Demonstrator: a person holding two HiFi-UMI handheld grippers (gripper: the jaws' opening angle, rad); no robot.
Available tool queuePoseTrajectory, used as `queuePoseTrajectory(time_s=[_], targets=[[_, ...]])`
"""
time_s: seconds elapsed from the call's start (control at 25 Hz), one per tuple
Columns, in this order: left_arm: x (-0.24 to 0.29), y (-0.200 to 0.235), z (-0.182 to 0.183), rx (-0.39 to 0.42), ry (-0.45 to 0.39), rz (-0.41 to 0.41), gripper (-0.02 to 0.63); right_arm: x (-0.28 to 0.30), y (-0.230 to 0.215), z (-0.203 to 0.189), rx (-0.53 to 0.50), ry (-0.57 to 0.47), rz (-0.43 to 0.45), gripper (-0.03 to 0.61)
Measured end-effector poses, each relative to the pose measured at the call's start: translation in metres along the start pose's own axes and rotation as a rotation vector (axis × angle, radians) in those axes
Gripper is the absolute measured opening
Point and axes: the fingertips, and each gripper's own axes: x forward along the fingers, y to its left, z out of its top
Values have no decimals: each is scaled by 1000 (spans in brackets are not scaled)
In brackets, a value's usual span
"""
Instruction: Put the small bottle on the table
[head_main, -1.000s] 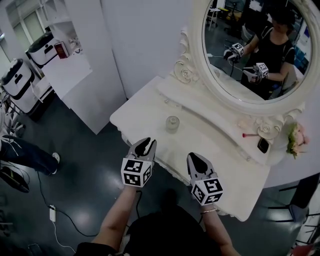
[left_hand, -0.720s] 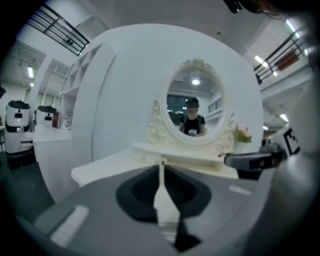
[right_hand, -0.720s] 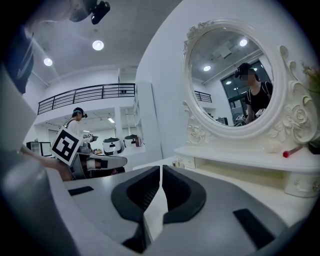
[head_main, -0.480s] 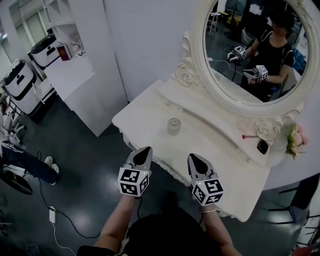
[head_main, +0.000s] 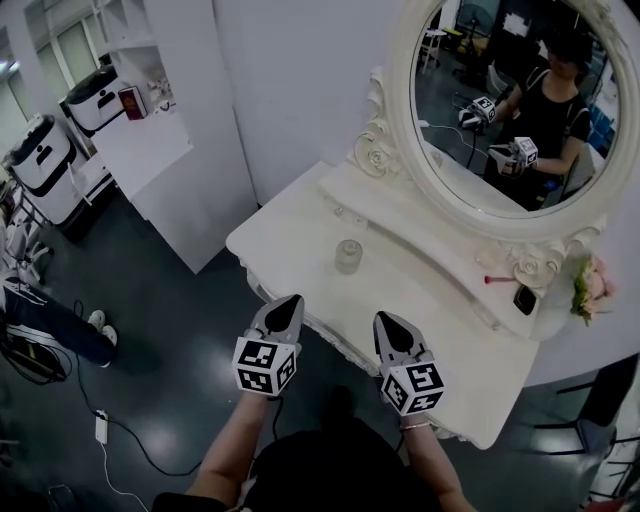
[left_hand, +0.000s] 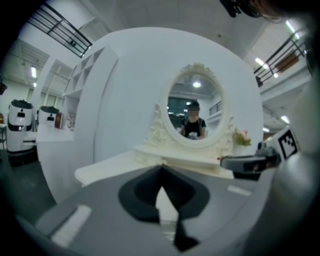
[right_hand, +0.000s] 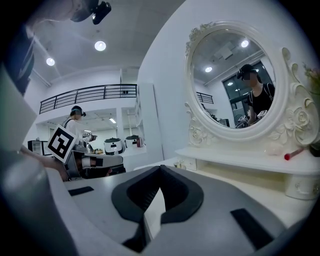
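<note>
1. Grips nothing with left gripper (head_main: 287, 300): jaws pressed together, tip to tip.
2. Shows right gripper (head_main: 388, 318) likewise closed and empty.
3. Hovers both side by side at the front edge of the white dressing table (head_main: 430, 290), pointing toward it.
4. Finds the small bottle (head_main: 347, 256) upright on the tabletop, ahead of both grippers and well apart from them.
5. Reflects the person in the oval mirror (head_main: 470, 150) behind; pink flowers (head_main: 590, 282) at far right.

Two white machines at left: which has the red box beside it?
The upper machine in the head view: red box at its right. The lower machine has none.
</note>
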Motion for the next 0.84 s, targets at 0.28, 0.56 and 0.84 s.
queuePoseTrajectory(time_s=[0.28, 0.56, 0.84], targets=[[1, -1, -1, 6, 4, 2, 6, 0, 0, 0, -6, -3, 5, 3], [0, -2, -3, 13, 9, 3, 8, -1, 0, 1, -13, -2, 10, 3], [0, 2, -6, 9, 14, 18, 8, -2, 1, -2, -8, 3, 14, 3]])
